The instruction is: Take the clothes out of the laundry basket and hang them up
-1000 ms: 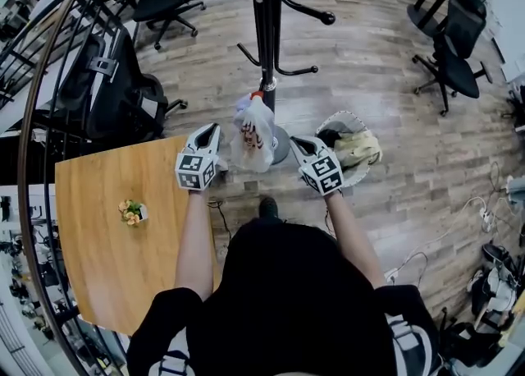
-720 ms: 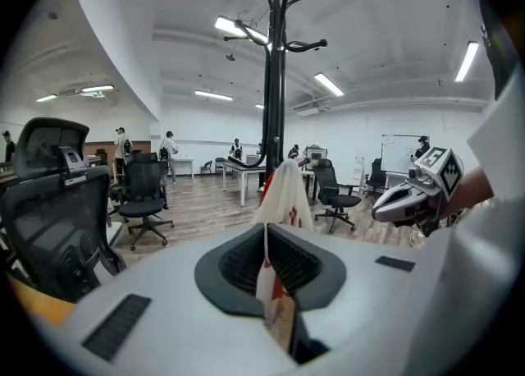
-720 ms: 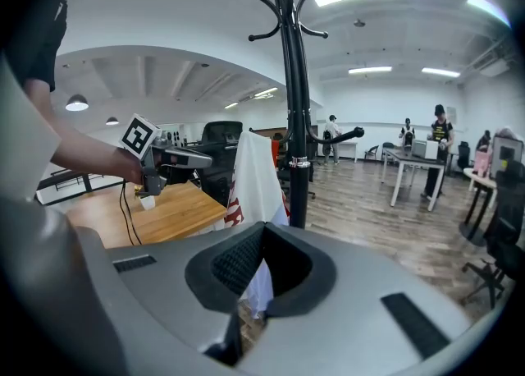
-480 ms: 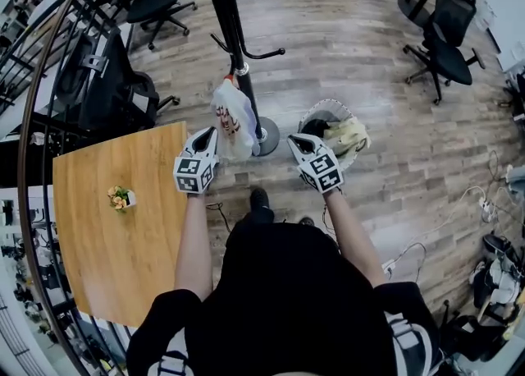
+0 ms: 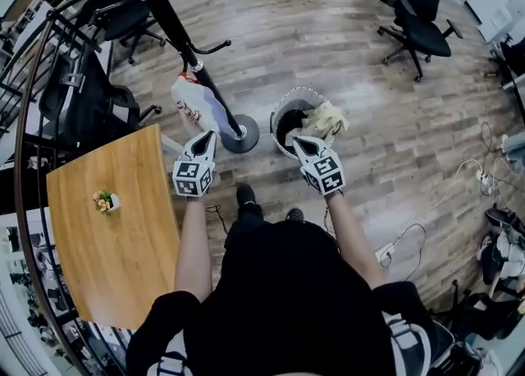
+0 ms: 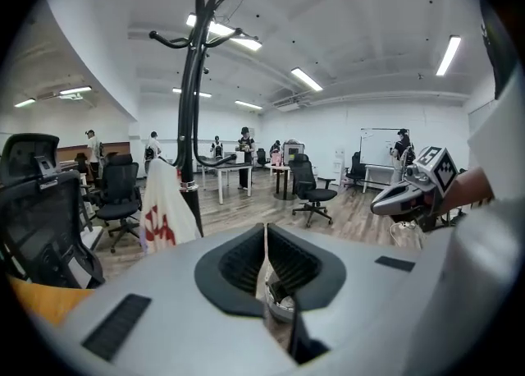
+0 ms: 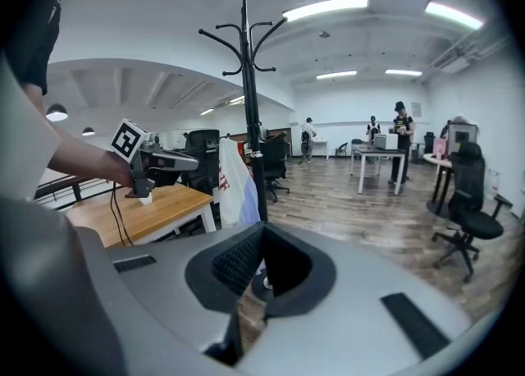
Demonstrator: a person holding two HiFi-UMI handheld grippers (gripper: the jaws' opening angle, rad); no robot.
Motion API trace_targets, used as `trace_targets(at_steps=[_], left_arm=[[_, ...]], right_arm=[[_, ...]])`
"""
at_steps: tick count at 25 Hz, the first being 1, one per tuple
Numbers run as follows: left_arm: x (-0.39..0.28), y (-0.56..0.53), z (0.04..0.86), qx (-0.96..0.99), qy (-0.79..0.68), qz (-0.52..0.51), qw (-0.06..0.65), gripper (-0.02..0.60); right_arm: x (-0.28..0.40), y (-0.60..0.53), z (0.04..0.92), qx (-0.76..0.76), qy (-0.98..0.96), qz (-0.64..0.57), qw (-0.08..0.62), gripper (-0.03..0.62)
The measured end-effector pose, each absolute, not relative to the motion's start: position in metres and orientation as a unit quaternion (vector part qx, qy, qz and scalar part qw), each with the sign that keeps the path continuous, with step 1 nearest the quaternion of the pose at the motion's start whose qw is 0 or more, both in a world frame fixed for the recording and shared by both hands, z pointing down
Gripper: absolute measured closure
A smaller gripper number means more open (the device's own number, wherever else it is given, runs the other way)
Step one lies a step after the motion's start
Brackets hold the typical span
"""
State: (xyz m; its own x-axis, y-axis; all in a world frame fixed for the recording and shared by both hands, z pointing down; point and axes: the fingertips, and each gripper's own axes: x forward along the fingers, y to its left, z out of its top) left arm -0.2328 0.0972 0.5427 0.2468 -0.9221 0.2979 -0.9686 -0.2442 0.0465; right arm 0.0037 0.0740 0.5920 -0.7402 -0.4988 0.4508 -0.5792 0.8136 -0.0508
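Head view: I hold the left tongs [image 5: 205, 138] and right tongs [image 5: 299, 144] out over the floor. The laundry basket [image 5: 279, 113] stands just beyond the right tongs, with a pale garment [image 5: 325, 120] heaped over its rim. A white garment [image 5: 195, 105] (red print on it) hangs on the coat stand [image 5: 176, 25].

Left gripper view: the tongs are pressed together with nothing between them.

Right gripper view: these are likewise pressed together and empty.

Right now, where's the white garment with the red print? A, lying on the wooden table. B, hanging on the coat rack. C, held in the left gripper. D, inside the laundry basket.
B: the white garment hangs on the coat rack, off the wooden table and outside the laundry basket, and the left gripper is shut with nothing between its jaws.
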Motion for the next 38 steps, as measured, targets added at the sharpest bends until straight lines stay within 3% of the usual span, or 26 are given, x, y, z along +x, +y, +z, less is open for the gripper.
trace_targets(at_steps=[18,38], left_arm=[[-0.057,0.06,0.563,0.844,-0.507,0.133,0.112,0.552],[0.0,-0.078,0.6,0.892,-0.394,0.172,0.142,0.551]], right_arm=[[0.212,0.081,0.625,0.425,-0.868,0.152,0.206,0.588],[0.248,0.005,0.664,0.503,-0.806,0.218,0.223,0.588]])
